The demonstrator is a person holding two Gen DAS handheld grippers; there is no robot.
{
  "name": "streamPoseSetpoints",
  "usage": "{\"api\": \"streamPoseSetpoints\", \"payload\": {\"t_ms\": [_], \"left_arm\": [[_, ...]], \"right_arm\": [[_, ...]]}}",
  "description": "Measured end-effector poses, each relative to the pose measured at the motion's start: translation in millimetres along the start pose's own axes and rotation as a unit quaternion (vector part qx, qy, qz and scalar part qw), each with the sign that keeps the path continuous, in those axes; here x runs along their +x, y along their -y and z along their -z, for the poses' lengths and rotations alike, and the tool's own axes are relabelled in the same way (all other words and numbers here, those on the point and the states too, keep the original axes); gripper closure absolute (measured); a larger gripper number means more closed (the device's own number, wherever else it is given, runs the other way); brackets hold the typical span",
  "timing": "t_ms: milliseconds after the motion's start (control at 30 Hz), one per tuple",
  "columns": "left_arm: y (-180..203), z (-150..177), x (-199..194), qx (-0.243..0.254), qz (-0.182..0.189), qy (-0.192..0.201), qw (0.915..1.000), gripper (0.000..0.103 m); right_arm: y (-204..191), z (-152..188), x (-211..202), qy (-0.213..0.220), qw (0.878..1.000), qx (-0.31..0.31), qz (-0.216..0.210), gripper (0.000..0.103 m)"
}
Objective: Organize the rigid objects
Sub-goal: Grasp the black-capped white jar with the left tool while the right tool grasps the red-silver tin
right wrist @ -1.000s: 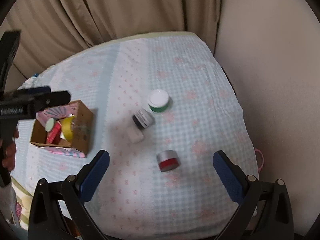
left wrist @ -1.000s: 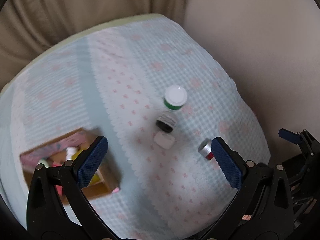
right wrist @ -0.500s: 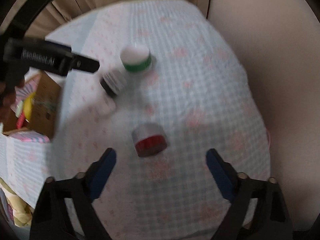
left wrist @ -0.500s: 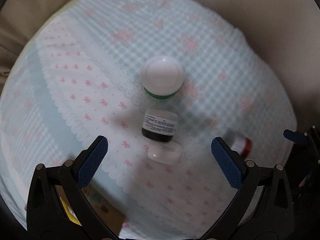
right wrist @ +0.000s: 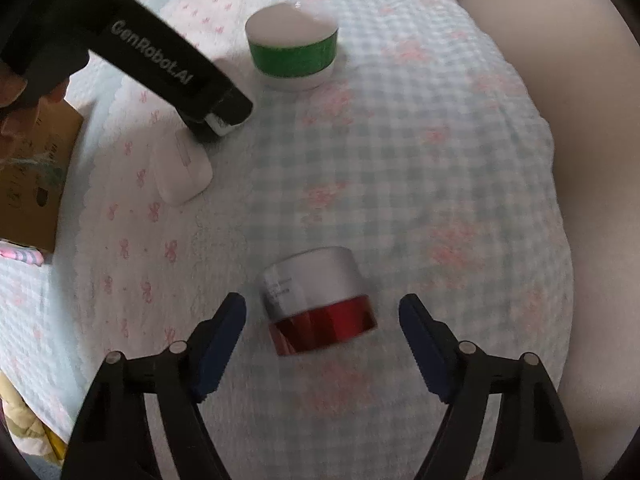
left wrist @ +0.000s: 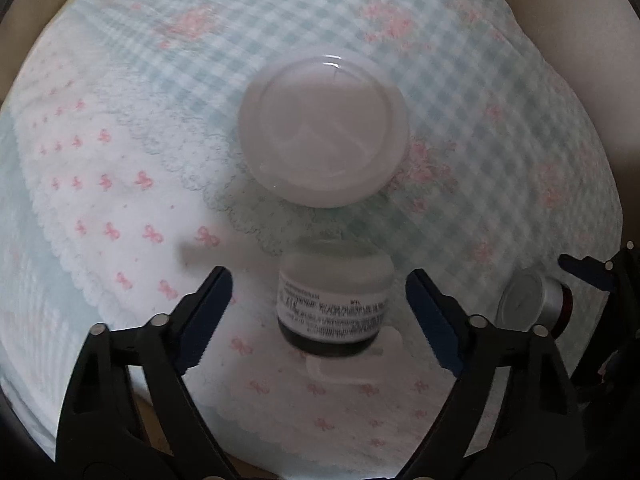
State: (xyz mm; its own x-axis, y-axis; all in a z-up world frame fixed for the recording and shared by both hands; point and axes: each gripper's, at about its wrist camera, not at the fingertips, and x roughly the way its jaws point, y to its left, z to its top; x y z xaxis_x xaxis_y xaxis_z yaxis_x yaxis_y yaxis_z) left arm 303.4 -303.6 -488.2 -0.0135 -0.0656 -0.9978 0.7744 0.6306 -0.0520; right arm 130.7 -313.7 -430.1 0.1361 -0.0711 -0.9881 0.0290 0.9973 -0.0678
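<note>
My left gripper (left wrist: 319, 300) is open, its jaws on either side of a small dark jar with a white label (left wrist: 334, 306), not touching it. A white-lidded, green-banded jar (left wrist: 323, 132) stands just beyond; it also shows in the right wrist view (right wrist: 294, 46). A flat white case (left wrist: 352, 364) lies under the dark jar's near edge. My right gripper (right wrist: 322, 322) is open around a silver-and-red jar (right wrist: 318, 300), apart from it. That jar shows at the right edge of the left wrist view (left wrist: 534, 298).
A checked and bow-print cloth (right wrist: 400, 160) covers the table. A cardboard box (right wrist: 32, 176) stands at the left edge. The left gripper's black body (right wrist: 160, 72) reaches over the white case (right wrist: 182, 172). A beige wall is on the right.
Both grippers have moved down and forward. The left now straddles the dark jar, the right straddles the silver-and-red jar. Both stay open.
</note>
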Motion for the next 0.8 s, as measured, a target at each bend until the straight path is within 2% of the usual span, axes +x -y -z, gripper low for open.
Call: {"api": "streamPoseSetpoints", "payload": {"t_ms": [133, 233, 533, 800], "left_arm": [[0.6, -2.5, 11.6, 0.007, 0.012, -0.011, 0.9998, 0.029], [1.3, -4.0, 16.2, 0.015, 0.021, -0.016, 0.9995, 0.049], [1.8, -5.5, 19.7, 0.016, 0.019, -0.016, 0.9996, 0.049], [1.5, 4.8, -8.4, -0.003, 0.024, 0.007, 0.9997, 0.049]], "right_arm": [[-2.4, -5.3, 10.0, -0.007, 1.0, -0.002, -0.004, 0.037], [-4.0, -6.9, 15.4, -0.014, 1.0, -0.007, -0.008, 0.046], [-2.7, -9.5, 17.5, -0.02, 1.0, -0.008, -0.009, 0.047], [5.3, -11.0, 6.0, -0.017, 1.0, 0.01, -0.014, 0.047]]}}
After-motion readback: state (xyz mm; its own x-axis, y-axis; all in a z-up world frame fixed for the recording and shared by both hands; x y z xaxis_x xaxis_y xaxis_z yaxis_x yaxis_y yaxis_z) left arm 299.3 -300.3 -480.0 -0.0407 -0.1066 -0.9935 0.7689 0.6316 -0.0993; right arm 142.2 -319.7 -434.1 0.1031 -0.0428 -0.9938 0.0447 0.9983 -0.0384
